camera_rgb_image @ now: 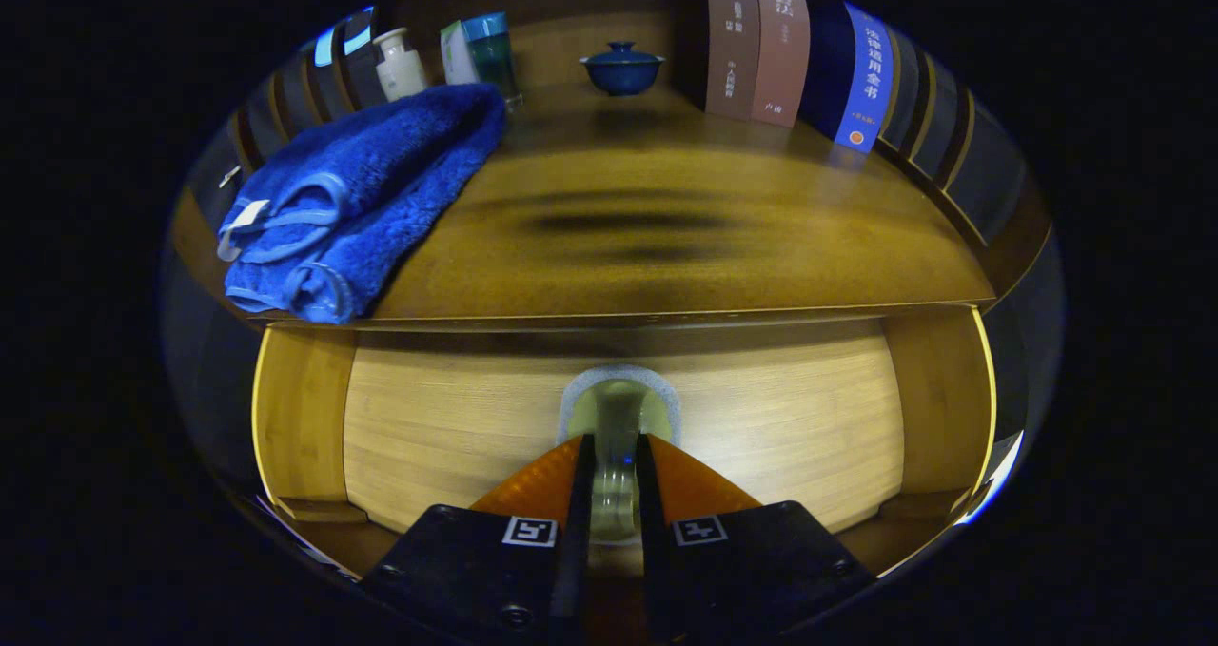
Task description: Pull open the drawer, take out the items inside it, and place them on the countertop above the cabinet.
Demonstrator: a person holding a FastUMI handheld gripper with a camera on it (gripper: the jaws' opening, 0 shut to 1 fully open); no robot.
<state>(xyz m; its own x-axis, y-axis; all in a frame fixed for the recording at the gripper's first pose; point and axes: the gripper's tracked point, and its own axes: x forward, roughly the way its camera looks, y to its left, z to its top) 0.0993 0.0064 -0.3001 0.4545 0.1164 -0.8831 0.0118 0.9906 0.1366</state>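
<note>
The drawer (447, 418) stands pulled open below the countertop (723, 256), its pale wooden floor bare around my fingers. A clear, greenish, glass-like cylinder (617, 403) with a pale grey rim at its far end sits between my fingers. My gripper (615, 448) is shut on it, both fingers pressing its sides. I cannot tell whether the cylinder rests on the drawer floor or hangs just above it. The countertop lies beyond and above the fingers.
On the countertop a folded blue towel (362, 199) lies at the left front corner. Behind it stand a white pump bottle (400, 66) and a teal cup (492, 51). A blue lidded bowl (622, 68) sits at the back, with a row of books (790, 47) on the right.
</note>
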